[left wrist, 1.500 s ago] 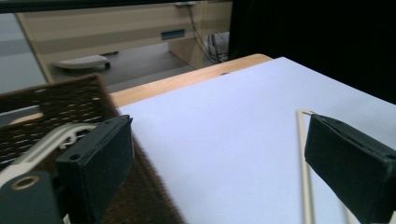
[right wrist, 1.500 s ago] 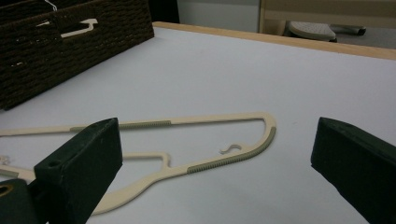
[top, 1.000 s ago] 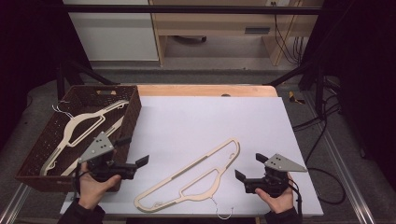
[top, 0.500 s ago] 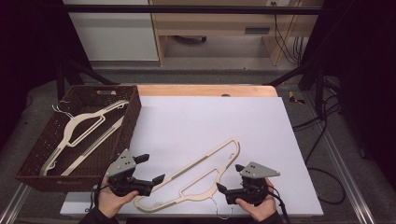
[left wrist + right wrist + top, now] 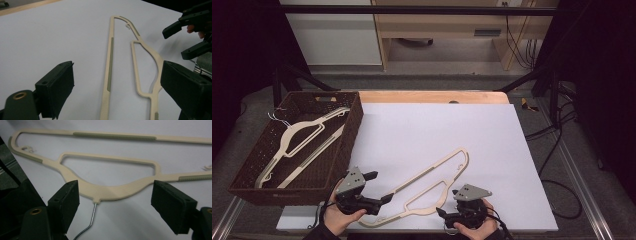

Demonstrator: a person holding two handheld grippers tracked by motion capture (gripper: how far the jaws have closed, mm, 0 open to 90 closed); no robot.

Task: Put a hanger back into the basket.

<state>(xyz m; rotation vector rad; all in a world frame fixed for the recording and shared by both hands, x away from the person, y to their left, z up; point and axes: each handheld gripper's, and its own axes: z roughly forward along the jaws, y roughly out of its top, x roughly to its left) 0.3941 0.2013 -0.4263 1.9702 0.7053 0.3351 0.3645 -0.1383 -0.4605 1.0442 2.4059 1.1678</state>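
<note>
A cream plastic hanger [image 5: 427,186] lies flat on the white table top [image 5: 437,130], slanting from near left to far right. My left gripper [image 5: 381,186] is open at its near left end; in the left gripper view the hanger's [image 5: 110,62] bar and arm run between the wide jaws of my left gripper [image 5: 120,87] without touching the pads. My right gripper [image 5: 446,202] is at the hanger's neck. Its jaws have just been closing and stand open around the neck [image 5: 110,192] and the wire hook [image 5: 92,217], clear of the pads of my right gripper [image 5: 117,205].
A dark woven basket [image 5: 357,120] sits at the table's left edge with two more cream hangers [image 5: 302,140] in it. Cables [image 5: 557,165] trail off the table's right side. The table's near edge runs just under both hands.
Both hands came inward and down onto the hanger: the left one from beside the basket to the hanger's left end, the right one from the near right corner to its neck. The right jaws narrowed.
</note>
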